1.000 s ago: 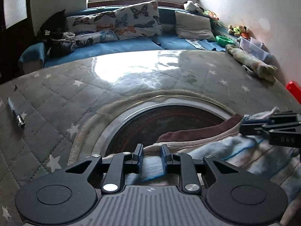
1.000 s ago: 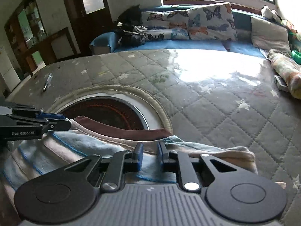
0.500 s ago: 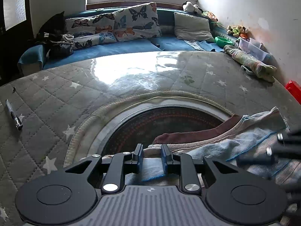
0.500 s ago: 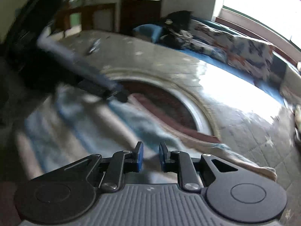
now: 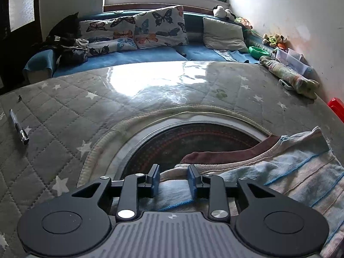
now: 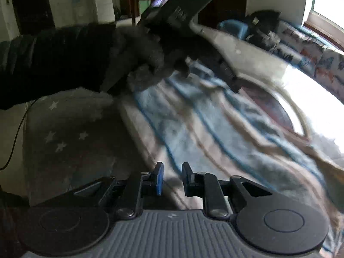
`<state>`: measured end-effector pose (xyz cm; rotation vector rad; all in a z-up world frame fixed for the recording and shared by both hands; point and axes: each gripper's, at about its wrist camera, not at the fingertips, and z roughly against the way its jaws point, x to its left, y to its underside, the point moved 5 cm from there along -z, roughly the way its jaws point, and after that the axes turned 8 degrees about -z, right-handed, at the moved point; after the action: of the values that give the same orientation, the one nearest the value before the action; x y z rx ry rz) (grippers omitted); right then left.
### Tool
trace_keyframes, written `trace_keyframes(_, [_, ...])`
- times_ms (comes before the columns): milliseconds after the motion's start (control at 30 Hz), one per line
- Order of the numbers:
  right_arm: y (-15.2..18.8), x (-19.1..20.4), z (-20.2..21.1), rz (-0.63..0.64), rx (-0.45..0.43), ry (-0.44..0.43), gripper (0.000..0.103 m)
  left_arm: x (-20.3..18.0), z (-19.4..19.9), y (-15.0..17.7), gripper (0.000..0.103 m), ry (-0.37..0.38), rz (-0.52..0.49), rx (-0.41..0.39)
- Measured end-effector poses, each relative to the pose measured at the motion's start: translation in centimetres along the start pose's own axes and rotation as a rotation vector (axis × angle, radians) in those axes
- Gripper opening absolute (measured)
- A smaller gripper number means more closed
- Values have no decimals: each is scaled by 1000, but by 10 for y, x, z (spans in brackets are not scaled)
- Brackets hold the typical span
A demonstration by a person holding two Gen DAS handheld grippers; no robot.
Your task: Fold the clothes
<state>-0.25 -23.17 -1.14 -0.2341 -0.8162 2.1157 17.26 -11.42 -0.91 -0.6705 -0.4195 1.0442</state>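
Striped shirt (image 5: 290, 172) lies flat on the star-quilted table cover (image 5: 64, 118), its brown collar over the round dark plate (image 5: 193, 137) set into the table. Left gripper (image 5: 173, 177) sits at the collar edge, jaws just eased apart — cloth between the pads but seemingly no longer pinched. Right gripper (image 6: 172, 177) has just been opening too, narrowly parted above the shirt's near edge, gripping nothing. Before the next fold, line up the side edges — then pinch cleanly, one layer only.
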Motion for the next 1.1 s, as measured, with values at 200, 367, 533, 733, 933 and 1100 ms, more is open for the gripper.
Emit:
trace_keyframes(200, [-14,-92,21,-246,-128,216,22,0,1,1,32,-7,-1,-2])
trace_keyframes(367, [-4,-184,28,-521,-177,341,22,-1,1,2,32,-10,-1,-3])
trace_keyframes(533, [23,-235,46,-670,-180,466,21,0,1,3,36,-17,-2,-3])
trace_keyframes(733, [45,-227,88,-659,-208,473,22,-2,4,3,35,-37,9,-1])
trace_keyframes(933, [48,-179,88,-566,-190,374,22,-14,41,11,35,-19,8,-60])
trace_keyframes(1100, [77,-151,82,-475,-115,403,22,-19,70,40,35,-34,-26,-63])
